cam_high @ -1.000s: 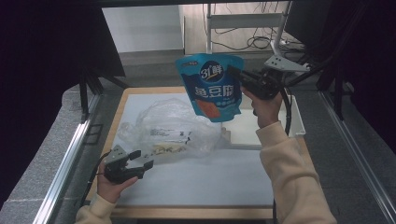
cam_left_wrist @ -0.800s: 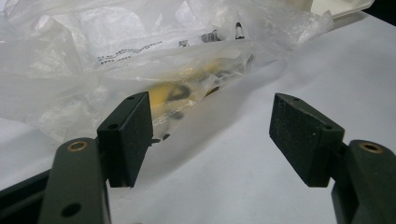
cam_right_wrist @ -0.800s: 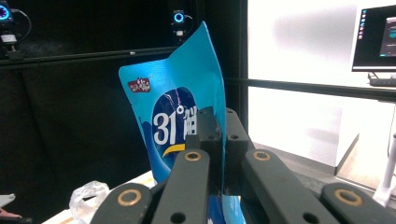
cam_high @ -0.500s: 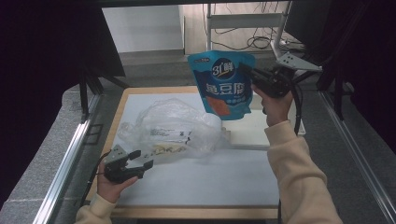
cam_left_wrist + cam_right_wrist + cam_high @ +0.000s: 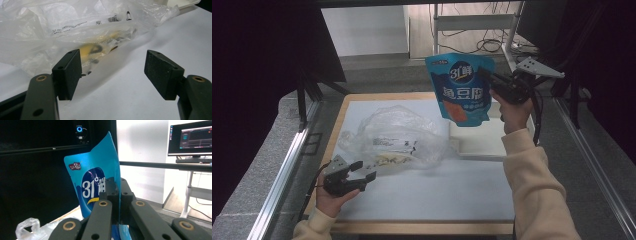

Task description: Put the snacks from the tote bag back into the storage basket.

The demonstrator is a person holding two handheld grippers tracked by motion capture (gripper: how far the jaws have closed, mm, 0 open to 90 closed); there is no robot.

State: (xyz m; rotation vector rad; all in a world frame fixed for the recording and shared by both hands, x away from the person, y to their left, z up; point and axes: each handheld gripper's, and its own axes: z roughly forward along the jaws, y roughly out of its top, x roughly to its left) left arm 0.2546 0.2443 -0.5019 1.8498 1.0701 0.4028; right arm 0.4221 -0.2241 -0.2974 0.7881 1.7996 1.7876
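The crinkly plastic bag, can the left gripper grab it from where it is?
Probably yes. The left gripper is open, and the plastic bag lies just ahead on the table with nothing between.

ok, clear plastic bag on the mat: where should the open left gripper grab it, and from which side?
Probably the near, loose edge of the clear plastic bag, approached low along the mat from the person's side. The left gripper already faces it with jaws open and nothing between them; the film there is crumpled and thin enough to pinch, while the yellow contents bulk up farther in.
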